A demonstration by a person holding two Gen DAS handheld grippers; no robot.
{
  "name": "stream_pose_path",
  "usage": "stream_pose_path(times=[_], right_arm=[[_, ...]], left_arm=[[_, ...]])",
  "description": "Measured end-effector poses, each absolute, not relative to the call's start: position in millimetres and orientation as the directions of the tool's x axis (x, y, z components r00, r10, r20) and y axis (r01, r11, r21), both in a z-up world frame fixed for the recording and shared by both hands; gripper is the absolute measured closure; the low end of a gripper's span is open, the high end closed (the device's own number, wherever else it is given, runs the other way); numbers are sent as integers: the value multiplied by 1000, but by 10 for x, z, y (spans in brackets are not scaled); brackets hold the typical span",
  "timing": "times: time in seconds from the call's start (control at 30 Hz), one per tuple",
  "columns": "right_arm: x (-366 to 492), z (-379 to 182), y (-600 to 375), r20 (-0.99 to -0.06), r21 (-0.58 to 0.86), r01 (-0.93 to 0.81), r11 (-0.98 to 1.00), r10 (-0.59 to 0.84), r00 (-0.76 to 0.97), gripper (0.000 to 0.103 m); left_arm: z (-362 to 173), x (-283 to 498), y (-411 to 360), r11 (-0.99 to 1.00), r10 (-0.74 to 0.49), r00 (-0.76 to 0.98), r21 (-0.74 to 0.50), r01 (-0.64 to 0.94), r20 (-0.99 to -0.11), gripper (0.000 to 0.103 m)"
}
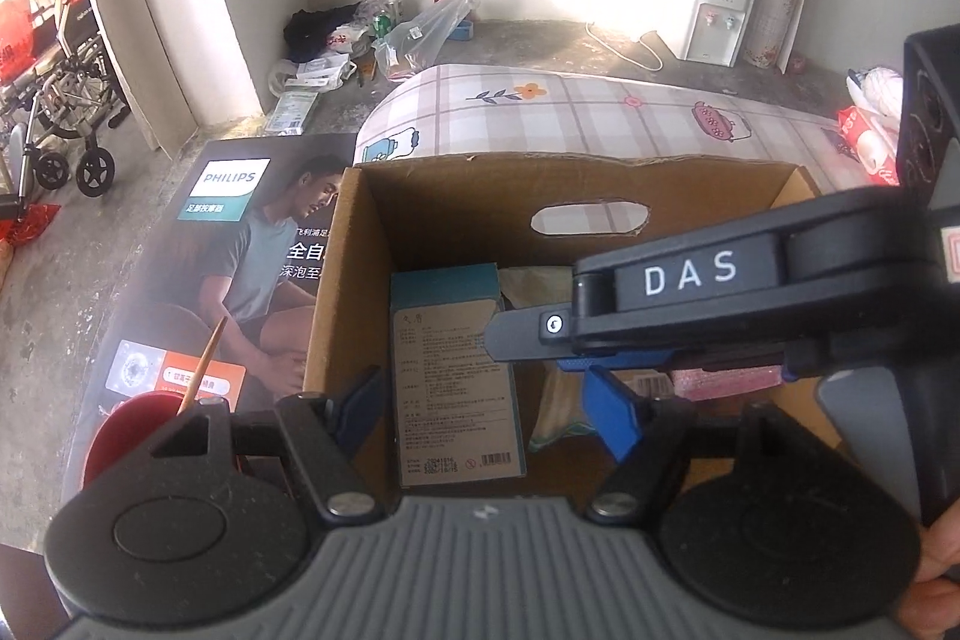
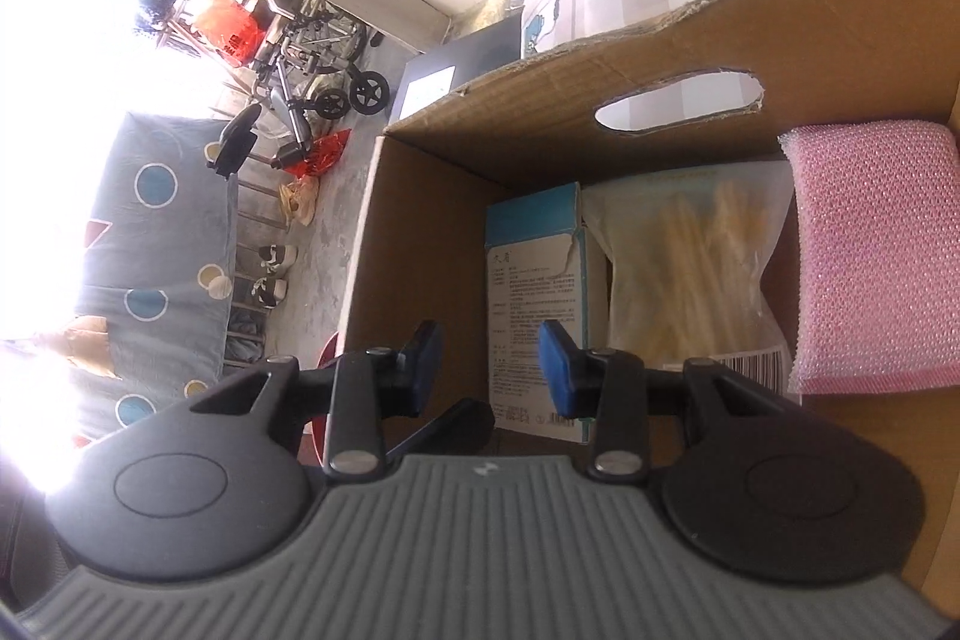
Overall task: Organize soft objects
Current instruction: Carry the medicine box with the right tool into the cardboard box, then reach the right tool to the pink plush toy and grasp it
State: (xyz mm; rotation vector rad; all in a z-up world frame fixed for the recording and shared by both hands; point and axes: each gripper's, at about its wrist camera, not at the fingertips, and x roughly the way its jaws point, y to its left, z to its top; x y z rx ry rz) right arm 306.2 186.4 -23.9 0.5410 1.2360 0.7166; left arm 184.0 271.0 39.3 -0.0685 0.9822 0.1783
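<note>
Packing stage, judged from the contents: pink sponge (image 2: 870, 256) already inside the cardboard box (image 2: 432, 196), against its wall at 3 o'clock, beside a clear bag of pale strips (image 2: 684, 250) and a teal carton (image 2: 531, 316) at centre. Both empty: left gripper (image 1: 486, 406) with jaws wide over the box mouth, right gripper (image 2: 489, 370) with jaws parted, reaching in from 3 o'clock. Next, probably: withdraw, fetch another soft item from outside. Readable: "DAS" on the right gripper's body; "PHILIPS" on the dark Philips box (image 1: 240, 244) at 10 o'clock. Carton print too small.
</note>
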Motion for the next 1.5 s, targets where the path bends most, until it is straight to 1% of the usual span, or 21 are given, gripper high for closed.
stream_pose_path(times=[0.07, 0.13, 0.2, 0.37, 0.5, 0.6, 0.73, 0.93, 1.23, 1.3, 1.4, 1.5], right_arm=[[2958, -67, 1775, -625, 723, -225, 653, 757, 189, 66], [2841, 103, 1591, -599, 725, -251, 641, 767, 228, 62], [2708, 246, 1341, -572, 724, -271, 635, 771, 279, 58], [2382, 468, 600, -511, 727, -266, 634, 757, 407, 54], [2052, 571, -84, -477, 701, -246, 669, 697, 536, 50], [1762, 550, -643, -463, 669, -211, 713, 621, 633, 45], [1477, 465, -1210, -462, 640, -153, 753, 536, 707, 43], [1136, 206, -1968, -454, 661, -72, 747, 474, 754, 43], [985, -60, -2741, -469, 678, -17, 735, 449, 761, 41], [988, -125, -2842, -477, 679, -5, 734, 447, 757, 41], [1040, -209, -2993, -484, 686, 14, 727, 442, 755, 41], [1093, -254, -3126, -496, 687, 34, 726, 434, 752, 41]], left_arm=[[464, 1751, 2630, 986, 91, 567, -6, -167, -818, 25], [527, 1680, 2518, 989, 65, 590, -27, -146, -805, 21], [584, 1618, 2390, 991, 35, 607, -51, -125, -794, 20], [709, 1485, 1933, 994, -53, 646, -101, -38, -762, 20], [748, 1389, 1455, 989, -138, 666, -139, 51, -733, 18], [730, 1355, 1086, 982, -188, 663, -146, 119, -724, 18], [663, 1356, 584, 973, -225, 649, -133, 188, -727, 18], [536, 1412, -35, 954, -299, 615, -220, 203, -729, 18], [329, 1454, -803, 951, -308, 620, -223, 214, -722, 20], [299, 1467, -944, 957, -288, 643, -186, 224, -710, 20], [228, 1494, -1167, 967, -235, 693, -89, 240, -682, 20], [125, 1550, -1297, 966, -217, 705, -43, 256, -675, 27]])
